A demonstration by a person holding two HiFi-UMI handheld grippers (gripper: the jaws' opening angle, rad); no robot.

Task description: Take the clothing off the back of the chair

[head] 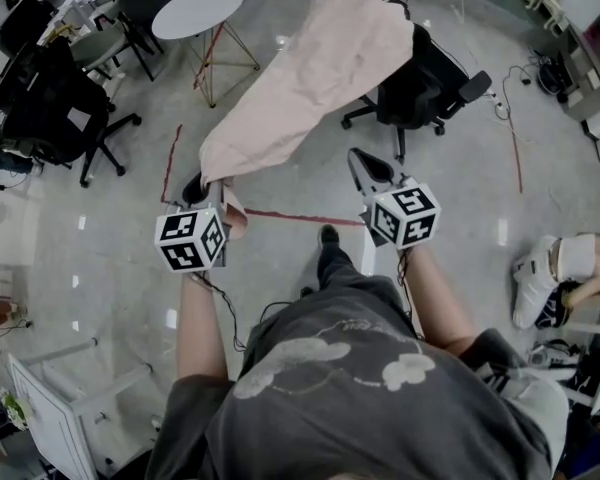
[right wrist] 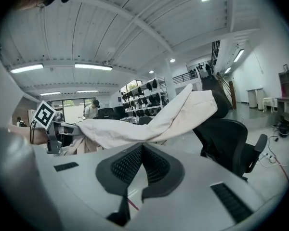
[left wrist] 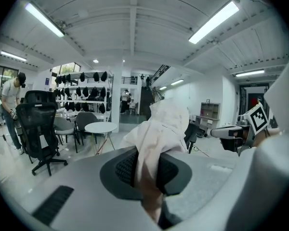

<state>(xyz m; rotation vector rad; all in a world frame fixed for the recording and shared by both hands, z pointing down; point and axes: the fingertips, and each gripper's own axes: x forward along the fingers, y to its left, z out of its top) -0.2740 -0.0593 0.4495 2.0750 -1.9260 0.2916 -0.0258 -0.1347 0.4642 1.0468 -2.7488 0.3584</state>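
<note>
The left gripper (left wrist: 147,170) is clamped on 1 end of the pale clothing (head: 310,78), which stretches taut from its jaws up to the top edge of the black chair (head: 420,83) back, where the far end is draped. The right gripper (right wrist: 142,146) has its jaws together on nothing, just beside the garment's span. With only 1 narrow pinch carrying the pull, the fabric could slide out of the jaws. If the far end catches on the top edge of the back, the pull could drag the wheeled chair along, or the loose middle could sag to the floor.
</note>
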